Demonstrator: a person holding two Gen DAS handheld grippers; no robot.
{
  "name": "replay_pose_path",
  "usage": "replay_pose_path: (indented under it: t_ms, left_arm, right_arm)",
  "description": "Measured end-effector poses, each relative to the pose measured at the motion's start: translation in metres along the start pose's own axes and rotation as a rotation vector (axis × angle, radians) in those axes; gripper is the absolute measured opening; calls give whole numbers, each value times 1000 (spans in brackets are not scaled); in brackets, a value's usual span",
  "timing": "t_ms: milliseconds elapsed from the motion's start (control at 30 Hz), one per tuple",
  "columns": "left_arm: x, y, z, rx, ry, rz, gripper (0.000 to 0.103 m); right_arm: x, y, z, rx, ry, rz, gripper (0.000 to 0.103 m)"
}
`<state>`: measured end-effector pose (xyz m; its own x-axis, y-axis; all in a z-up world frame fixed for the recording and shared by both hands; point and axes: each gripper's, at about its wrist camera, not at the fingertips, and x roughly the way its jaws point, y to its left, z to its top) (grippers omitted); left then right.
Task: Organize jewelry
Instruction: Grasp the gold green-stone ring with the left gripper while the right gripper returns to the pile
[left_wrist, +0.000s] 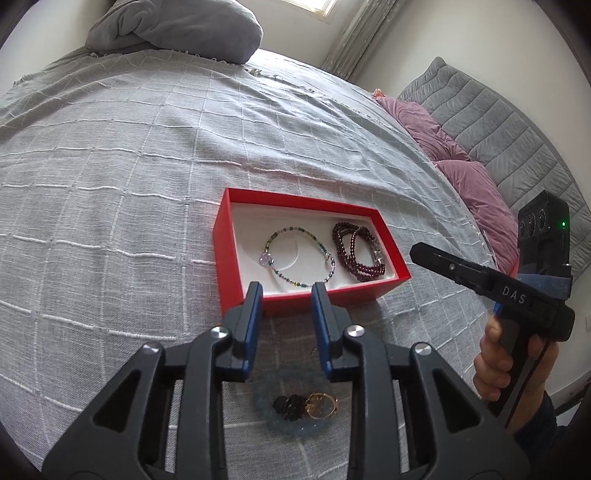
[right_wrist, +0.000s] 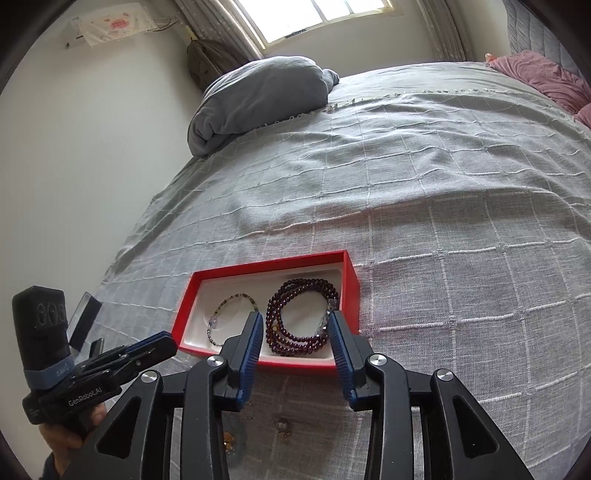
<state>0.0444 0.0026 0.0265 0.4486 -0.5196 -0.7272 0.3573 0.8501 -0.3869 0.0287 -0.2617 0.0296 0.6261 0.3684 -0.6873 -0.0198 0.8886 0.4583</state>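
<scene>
A red box (left_wrist: 303, 201) (right_wrist: 266, 265) with a white liner lies on the grey bedspread. Inside it rest a thin multi-colour bead bracelet (left_wrist: 291, 229) (right_wrist: 236, 297) with a clear heart charm and a coiled dark red bead bracelet (left_wrist: 345, 251) (right_wrist: 306, 284). My left gripper (left_wrist: 286, 291) hovers open at the box's near rim, nothing between its fingers. My right gripper (right_wrist: 295, 319) stands open over the dark red bracelet, pads not pressing on it. Below the left gripper on the bedspread lie a pale blue bead bracelet (left_wrist: 295, 426), a black piece (left_wrist: 290, 404) and a gold ring (left_wrist: 321, 404).
A folded grey blanket (left_wrist: 177, 29) (right_wrist: 258, 96) sits at the far end of the bed. Pink pillows (left_wrist: 472, 184) lean on a grey quilted headboard (left_wrist: 491, 125). A hand (left_wrist: 495, 369) holds the right gripper at the bed's right edge.
</scene>
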Motion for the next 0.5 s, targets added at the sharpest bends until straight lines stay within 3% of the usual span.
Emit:
replay_pose_path:
  t_ms: [300,500]
  left_arm:
    - [-4,1,-15,9,53,8,30]
    - [4,1,-27,13,148,41,30]
  right_arm:
    - [-14,2,-26,-1,45,1,40]
    - [-4,3,-40,-25,130,-28,40]
